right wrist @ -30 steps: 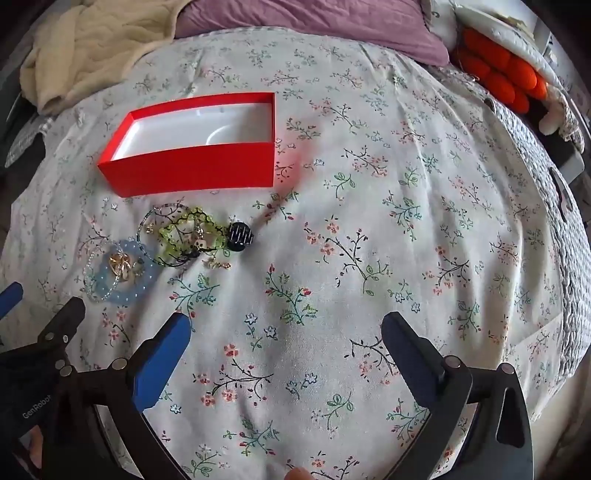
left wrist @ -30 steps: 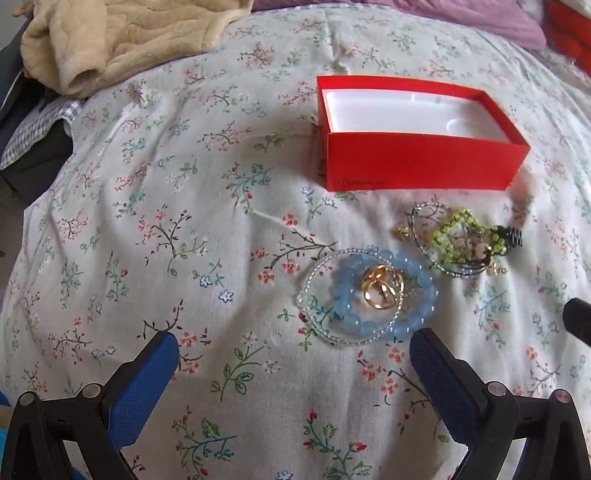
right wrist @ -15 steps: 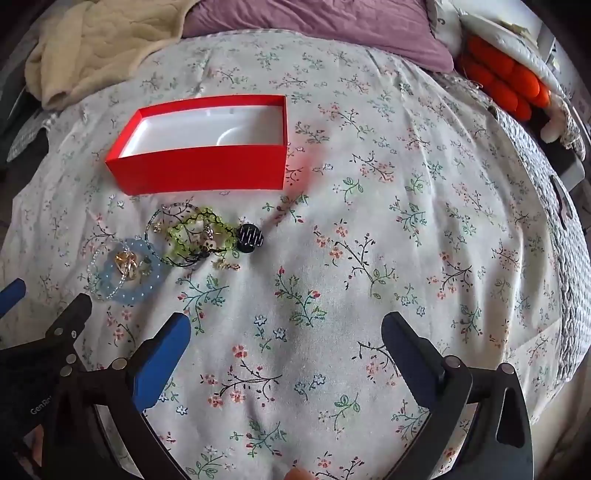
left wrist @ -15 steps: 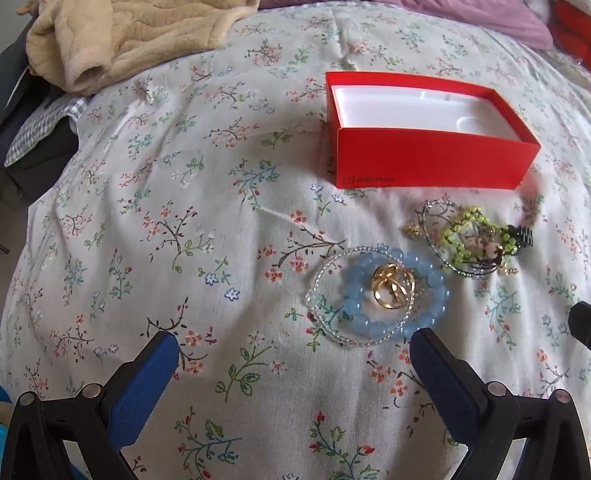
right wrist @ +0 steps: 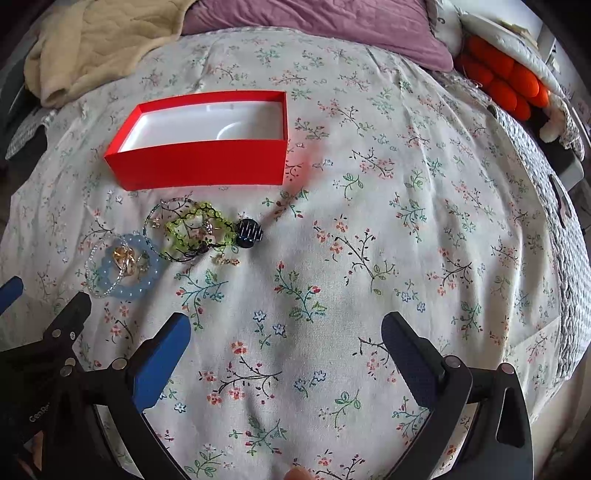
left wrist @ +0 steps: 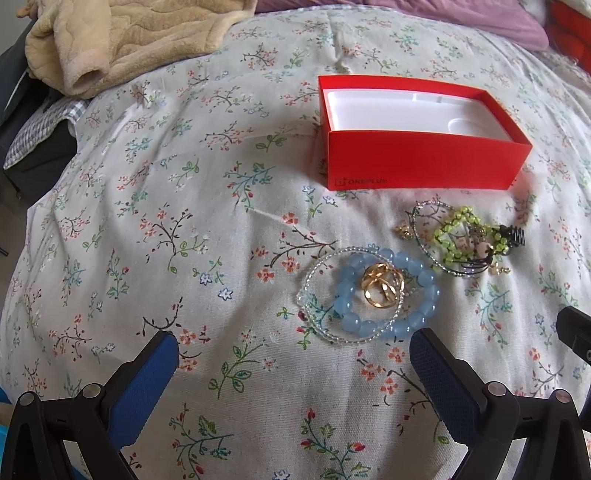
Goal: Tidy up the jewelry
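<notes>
An open red box (left wrist: 424, 162) (right wrist: 199, 166) with a white inner tray sits on the floral bedsheet. In front of it lie a blue bead bracelet (left wrist: 417, 317) (right wrist: 146, 284) with a clear bead bracelet (left wrist: 306, 295) and gold rings (left wrist: 382, 286) (right wrist: 125, 258) inside. Beside them is a green bead bracelet (left wrist: 454, 236) (right wrist: 184, 229) tangled with a dark clip (left wrist: 515, 236) (right wrist: 249, 229) and small charms. My left gripper (left wrist: 295, 362) is open just short of the blue bracelet. My right gripper (right wrist: 286, 341) is open over bare sheet, right of the jewelry.
A beige fleece blanket (left wrist: 122, 40) (right wrist: 96, 40) lies at the back left, a purple pillow (right wrist: 314, 22) behind the box, and orange cushions (right wrist: 506, 85) at the far right. The bed edge drops off at left and right.
Both grippers have advanced slightly toward the box, so the jewelry and box sit a little lower and nearer in both views. Both stay open; nothing is held.
</notes>
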Tool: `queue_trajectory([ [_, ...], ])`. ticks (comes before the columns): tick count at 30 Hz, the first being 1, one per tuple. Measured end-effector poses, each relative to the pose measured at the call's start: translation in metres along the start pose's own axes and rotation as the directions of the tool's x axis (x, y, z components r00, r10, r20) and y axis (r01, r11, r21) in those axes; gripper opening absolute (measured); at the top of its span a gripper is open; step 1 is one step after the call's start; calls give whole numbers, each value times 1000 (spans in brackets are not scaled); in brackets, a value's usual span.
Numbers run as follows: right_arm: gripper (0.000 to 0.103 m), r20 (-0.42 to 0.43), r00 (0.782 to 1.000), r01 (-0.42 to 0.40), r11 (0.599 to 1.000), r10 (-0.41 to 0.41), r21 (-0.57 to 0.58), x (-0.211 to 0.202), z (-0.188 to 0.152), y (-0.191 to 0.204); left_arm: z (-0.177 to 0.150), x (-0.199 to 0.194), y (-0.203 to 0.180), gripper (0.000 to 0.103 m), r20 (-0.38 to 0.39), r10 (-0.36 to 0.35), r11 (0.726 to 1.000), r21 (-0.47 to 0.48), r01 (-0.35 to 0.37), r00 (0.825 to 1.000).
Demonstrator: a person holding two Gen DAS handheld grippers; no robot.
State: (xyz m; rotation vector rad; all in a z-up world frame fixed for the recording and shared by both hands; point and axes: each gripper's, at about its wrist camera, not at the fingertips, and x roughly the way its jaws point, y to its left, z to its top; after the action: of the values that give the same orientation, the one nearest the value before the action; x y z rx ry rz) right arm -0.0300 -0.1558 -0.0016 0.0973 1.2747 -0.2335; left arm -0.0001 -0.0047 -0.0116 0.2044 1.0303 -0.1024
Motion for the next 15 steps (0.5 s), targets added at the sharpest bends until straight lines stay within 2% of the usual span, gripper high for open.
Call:
queue_trajectory([
  [15, 103, -4, 1000, -7, 1000, 7, -1, 1, 0, 1, 0, 0, 2, 103, 2, -2, 1000, -4, 2, 1000],
])
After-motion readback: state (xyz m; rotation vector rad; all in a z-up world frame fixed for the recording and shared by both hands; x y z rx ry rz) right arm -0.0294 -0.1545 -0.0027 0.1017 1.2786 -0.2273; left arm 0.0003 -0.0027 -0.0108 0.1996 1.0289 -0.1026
